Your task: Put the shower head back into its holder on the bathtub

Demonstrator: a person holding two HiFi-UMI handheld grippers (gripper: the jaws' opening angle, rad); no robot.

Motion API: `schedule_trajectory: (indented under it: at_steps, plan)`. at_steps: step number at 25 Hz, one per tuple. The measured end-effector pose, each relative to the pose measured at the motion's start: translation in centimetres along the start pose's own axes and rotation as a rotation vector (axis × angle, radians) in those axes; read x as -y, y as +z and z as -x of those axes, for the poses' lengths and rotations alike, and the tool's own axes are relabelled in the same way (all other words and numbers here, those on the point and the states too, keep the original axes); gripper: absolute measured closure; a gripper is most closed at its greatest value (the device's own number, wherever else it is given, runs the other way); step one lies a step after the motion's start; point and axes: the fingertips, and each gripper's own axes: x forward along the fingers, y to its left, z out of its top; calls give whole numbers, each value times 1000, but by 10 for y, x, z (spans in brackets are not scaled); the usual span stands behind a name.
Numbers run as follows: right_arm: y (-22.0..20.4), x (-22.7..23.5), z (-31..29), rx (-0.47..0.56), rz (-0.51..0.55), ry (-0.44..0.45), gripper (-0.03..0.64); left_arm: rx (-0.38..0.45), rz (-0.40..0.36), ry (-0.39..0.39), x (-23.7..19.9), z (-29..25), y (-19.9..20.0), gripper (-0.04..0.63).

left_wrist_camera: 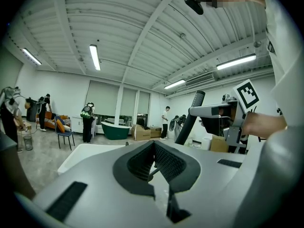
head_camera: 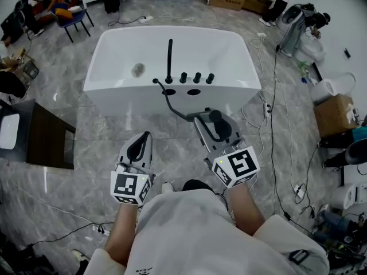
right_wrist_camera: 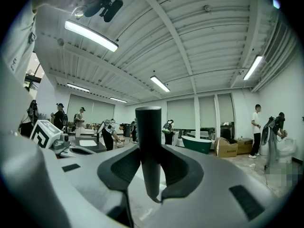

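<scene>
A white bathtub (head_camera: 114, 44) stands ahead with a black spout (head_camera: 170, 56), three black knobs (head_camera: 196, 77) and two dark openings (head_camera: 194, 91) on its near rim. A black hose (head_camera: 174, 106) runs from that rim to the black shower head (head_camera: 217, 121). My right gripper (head_camera: 213, 125) is shut on the shower head (right_wrist_camera: 148, 146), which stands upright between the jaws, short of the tub. My left gripper (head_camera: 141, 143) hovers to its left, shut and empty, pads (left_wrist_camera: 164, 161) meeting at the tips. The left gripper view shows the shower head (left_wrist_camera: 194, 114) off to the right.
A dark table (head_camera: 49, 139) stands at the left. Cables (head_camera: 274, 125) trail on the floor right of the tub, with cardboard boxes (head_camera: 334, 113) and appliances beyond. Chairs (head_camera: 74, 16) and people stand at the back. A green tub (right_wrist_camera: 196, 143) sits far off.
</scene>
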Motion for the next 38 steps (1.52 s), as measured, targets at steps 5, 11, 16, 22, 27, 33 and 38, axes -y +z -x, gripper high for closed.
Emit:
schedule_trajectory:
  at_steps: [5,11,16,22,27,33,38]
  plan:
    - [9,-4,-16,8,12,-1,474,3,13,2,-13,-4,1,583]
    - [25,5,-40,42,41,4,474,15,-3,-1,-30,-22,14,583]
    - [39,11,-68,76,63,14,474,35,-34,-7,-50,-42,34,583]
    - [53,34,-98,100,56,24,473,43,-54,-7,-67,-83,61,583]
    - [64,64,-126,123,55,31,474,51,-56,-4,-79,-119,78,583]
    - [82,94,-163,161,65,64,474,53,-66,15,-92,-164,91,583]
    - [85,114,-195,176,64,107,474,48,-65,43,-104,-198,94,583]
